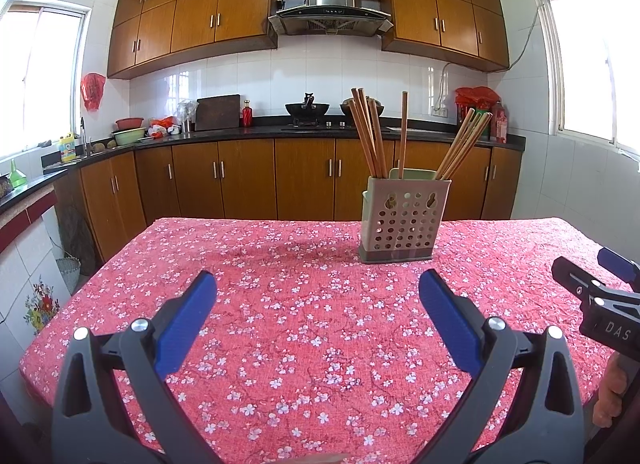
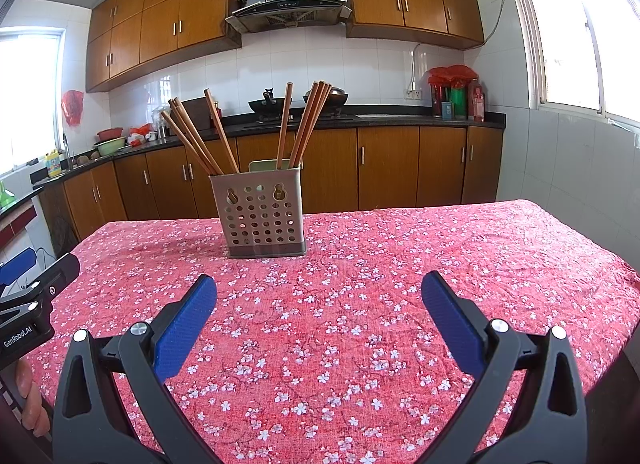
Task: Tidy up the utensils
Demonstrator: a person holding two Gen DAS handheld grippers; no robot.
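Observation:
A beige perforated utensil holder (image 1: 402, 220) stands upright on the table's far side, right of centre in the left wrist view and left of centre in the right wrist view (image 2: 262, 216). Several brown wooden chopsticks (image 1: 370, 134) stand in it, fanned out left, upright and right; they also show in the right wrist view (image 2: 308, 120). My left gripper (image 1: 318, 290) is open and empty above the cloth, short of the holder. My right gripper (image 2: 320, 290) is open and empty too. Each gripper shows at the edge of the other's view.
The table carries a red floral cloth (image 1: 304, 328), also in the right wrist view (image 2: 420, 264). Its left edge (image 1: 80, 296) and far edge drop to the floor. Behind stand brown kitchen cabinets (image 1: 248, 180), a dark counter with woks (image 1: 307, 107) and a range hood.

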